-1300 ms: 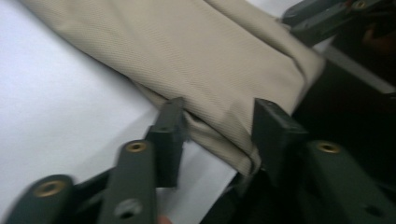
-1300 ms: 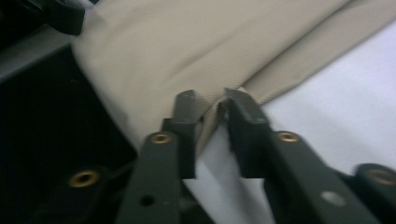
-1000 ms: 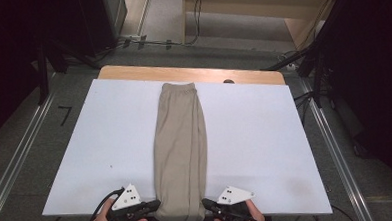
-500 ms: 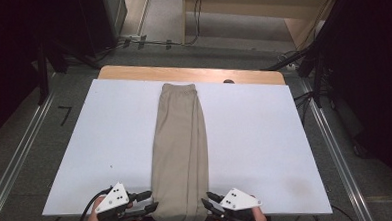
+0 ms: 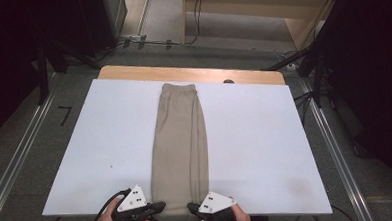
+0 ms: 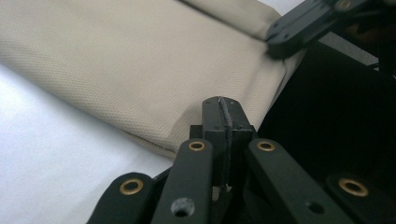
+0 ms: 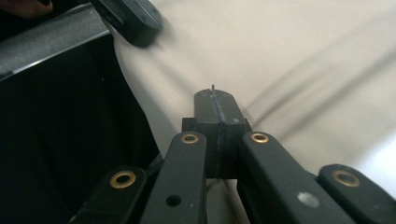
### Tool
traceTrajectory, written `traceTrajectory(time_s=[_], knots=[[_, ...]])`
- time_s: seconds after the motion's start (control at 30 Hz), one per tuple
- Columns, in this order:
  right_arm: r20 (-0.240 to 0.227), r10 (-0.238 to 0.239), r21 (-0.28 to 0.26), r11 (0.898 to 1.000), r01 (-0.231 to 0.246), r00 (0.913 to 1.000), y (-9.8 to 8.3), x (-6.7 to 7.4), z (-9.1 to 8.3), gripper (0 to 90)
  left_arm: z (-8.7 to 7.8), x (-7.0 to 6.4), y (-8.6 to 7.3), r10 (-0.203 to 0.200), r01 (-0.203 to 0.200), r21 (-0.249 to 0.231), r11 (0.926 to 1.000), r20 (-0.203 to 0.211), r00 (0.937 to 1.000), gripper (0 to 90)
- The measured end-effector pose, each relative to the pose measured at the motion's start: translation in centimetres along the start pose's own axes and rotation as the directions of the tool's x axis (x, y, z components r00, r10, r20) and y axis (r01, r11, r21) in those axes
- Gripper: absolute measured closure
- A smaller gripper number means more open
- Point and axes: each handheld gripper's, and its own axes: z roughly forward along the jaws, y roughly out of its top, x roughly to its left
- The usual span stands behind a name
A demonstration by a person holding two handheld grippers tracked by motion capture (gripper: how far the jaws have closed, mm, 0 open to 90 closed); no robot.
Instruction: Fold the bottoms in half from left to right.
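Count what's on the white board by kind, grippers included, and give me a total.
Beige folded garment: 1
Grippers: 2, the left gripper and the right gripper, both at its near end
Total: 3

Even overhead light on the white board (image 5: 105, 144); room beyond it dark on left and right; high view soft, low detail; gripper views sharp on jaws, far cloth (image 7: 303, 56) blurred.
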Motion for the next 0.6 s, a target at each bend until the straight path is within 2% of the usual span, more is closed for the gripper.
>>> traceTrajectory(time_s=[0.07, 0.13, 0.23, 0.33, 0.43, 0.5, 0.6], knots=[[-0.001, 0.016, 0.012, 1.0, -0.016, 0.9999, -0.6, -0.6, -0.9, 88.2, 0.0, 0.2, -0.1, -0.012, 0.012, -0.008, 0.9999, 0.018, 0.9998, 90.0], [0.023, 0.013, 0.042, 0.999, -0.014, 0.9997, -1.1, -1.3, -1.9, 88.2, 0.0, 0.4, -0.2, -0.029, 0.029, -0.01, 0.9995, 0.03, 0.9991, 90.0], [0.06, 0.047, 0.062, 0.997, -0.051, 0.9971, -1.8, -2.2, -3.2, 88.2, 0.0, 0.5, -0.2, -0.03, 0.031, -0.015, 0.9994, 0.035, 0.9989, 90.0], [0.075, 0.07, 0.027, 0.997, -0.072, 0.9948, -2.2, -2.7, -4.2, 88.2, 0.0, 0.6, -0.3, -0.03, 0.031, -0.019, 0.9993, 0.047, 0.9984, 90.0], [0.078, 0.082, -0.033, 0.996, -0.08, 0.9936, -1.6, -2.9, -4.7, 88.1, 0.0, 0.8, -0.3, -0.035, 0.037, -0.021, 0.9991, 0.056, 0.9978, 90.0], [0.047, 0.092, -0.076, 0.993, -0.089, 0.9946, -1.2, -2.6, -4.5, 87.8, 0.0, 0.7, -0.3, -0.033, 0.034, -0.021, 0.9992, 0.055, 0.998, 90.0], [0.016, 0.052, -0.089, 0.995, -0.05, 0.9985, -0.5, -1.4, -3.2, 86.6, 0.0, 0.7, -0.3, -0.036, 0.037, -0.021, 0.9991, 0.054, 0.9979, 90.0]])
